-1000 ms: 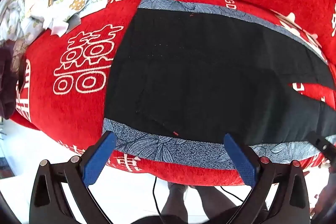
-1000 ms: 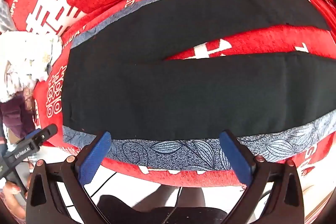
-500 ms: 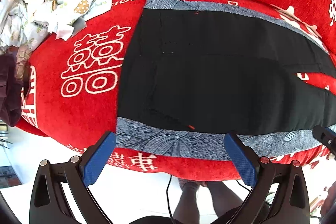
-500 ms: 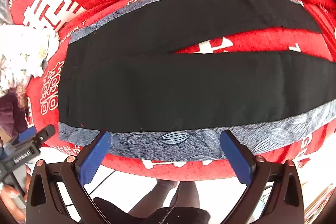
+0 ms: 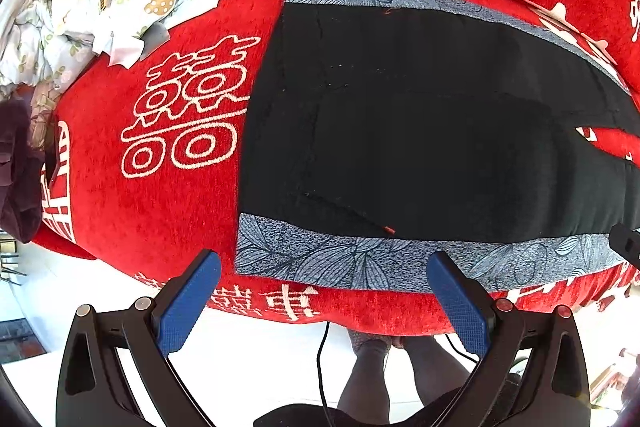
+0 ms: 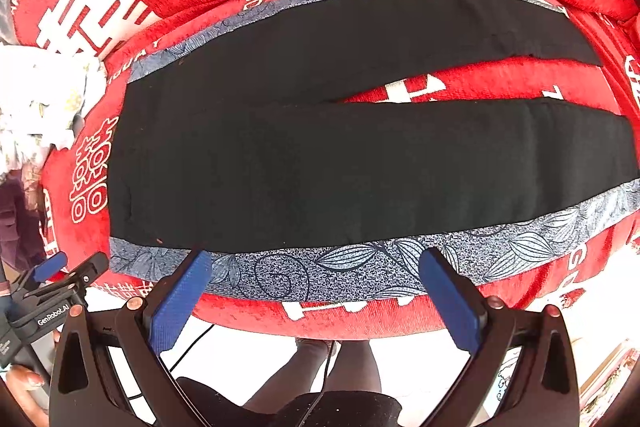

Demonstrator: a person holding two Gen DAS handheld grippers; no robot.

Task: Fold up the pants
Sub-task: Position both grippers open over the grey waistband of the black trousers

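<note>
Both claws held wide open, nothing gripped

Left gripper (image 5: 322,291) and right gripper (image 6: 316,285) are poised just short of the near patterned side stripe (image 6: 360,267). One pair of black pants (image 6: 320,163) is spread flat on the red blanket (image 5: 160,187), long axis crosswise, waistband nearer the left gripper, two legs splayed rightward.

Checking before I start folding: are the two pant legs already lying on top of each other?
No, the pants lie spread flat, with red cover showing between the legs.

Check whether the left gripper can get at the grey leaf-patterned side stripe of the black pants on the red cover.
Probably yes: the left gripper is open just short of the grey leaf-patterned side stripe, with nothing between them.
</note>
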